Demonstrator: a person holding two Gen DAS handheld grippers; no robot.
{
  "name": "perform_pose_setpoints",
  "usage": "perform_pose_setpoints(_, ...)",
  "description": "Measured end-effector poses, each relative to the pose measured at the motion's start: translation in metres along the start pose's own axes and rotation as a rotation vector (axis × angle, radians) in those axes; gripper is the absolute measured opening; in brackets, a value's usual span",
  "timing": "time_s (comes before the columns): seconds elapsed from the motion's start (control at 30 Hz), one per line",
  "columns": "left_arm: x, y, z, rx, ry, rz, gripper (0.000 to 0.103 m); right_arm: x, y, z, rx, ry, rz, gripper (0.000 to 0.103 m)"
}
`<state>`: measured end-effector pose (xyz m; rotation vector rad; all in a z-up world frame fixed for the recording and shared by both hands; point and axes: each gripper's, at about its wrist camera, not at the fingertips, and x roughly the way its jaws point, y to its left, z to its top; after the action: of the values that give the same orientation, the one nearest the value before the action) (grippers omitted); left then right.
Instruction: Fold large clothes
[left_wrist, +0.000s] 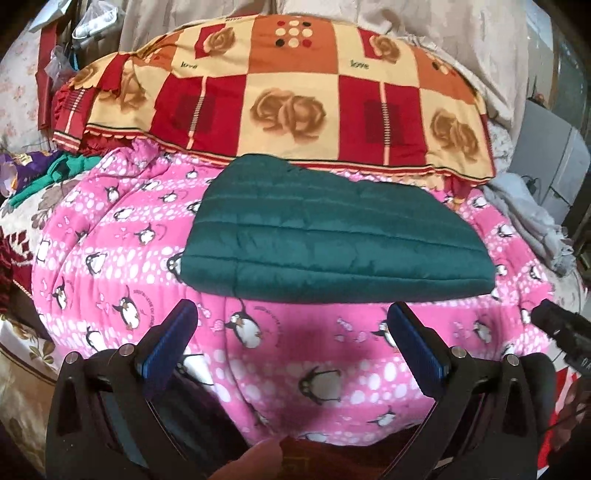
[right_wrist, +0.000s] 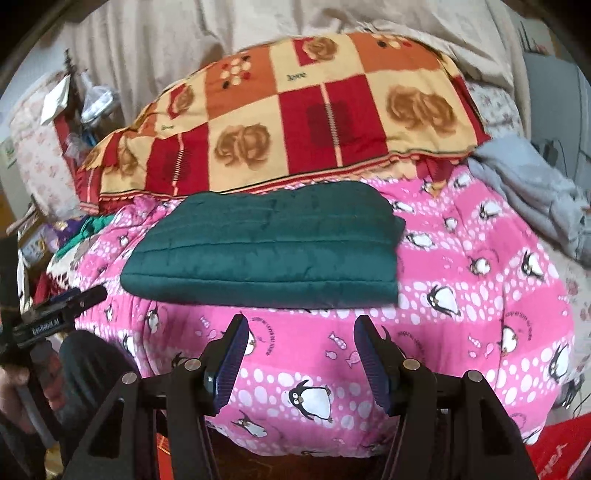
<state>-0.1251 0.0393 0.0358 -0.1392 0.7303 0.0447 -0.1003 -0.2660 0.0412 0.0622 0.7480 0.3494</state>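
From the left wrist view, the left gripper (left_wrist: 291, 321) hangs above the pink penguin quilt (left_wrist: 110, 251) with its jaws spread wide and nothing between them. Ahead of it lies the green quilted jacket (left_wrist: 332, 236), already a compact, flat rectangle resting on the quilt, its far edge just short of the red and cream checked blanket (left_wrist: 288, 92) heaped behind. The near edge of the jacket sits just beyond the fingertips, apart from them. At the right border the dark tip of the right gripper (left_wrist: 554, 321) pokes in, level with that near edge and clear of the cloth.

From the right wrist view, the right gripper (right_wrist: 299, 332) also hovers over the penguin quilt (right_wrist: 461, 277), jaws wide and empty. The jacket (right_wrist: 258, 247) lies just ahead and slightly left, stacked in what look like two or more layers along its near and right edges. A grey garment (right_wrist: 535, 192) lies crumpled at the right of the bed, well apart. The left gripper (right_wrist: 74, 299) shows at the left edge, held off the jacket.

By the look of it, the folding of this piece is done or nearly so, and both tools stand clear. The next move likely calls for either a last halving, pinching one short end with both jaws, or setting the bundle aside and reaching for another garment.
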Motion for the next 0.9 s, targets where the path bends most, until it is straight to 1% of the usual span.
perform_pose_setpoints(0.23,-0.013,-0.013,0.0,0.009,-0.009,-0.037,0.103,-0.012,0.003,-0.007,0.002,-0.013,0.006,0.057)
perform_pose_setpoints(0.37,-0.017,-0.018,-0.001,0.021,-0.015,-0.038,0.103,-0.016,0.005,-0.006,0.007,-0.021,0.007,0.057)
perform_pose_setpoints(0.57,-0.018,-0.023,-0.004,0.026,-0.005,-0.041,0.103,-0.018,0.013,-0.005,-0.022,-0.028,0.008,0.057)
perform_pose_setpoints(0.9,-0.021,-0.031,-0.009,0.04,0.01,-0.036,0.103,-0.018,0.012,-0.006,-0.01,-0.027,0.013,0.057)
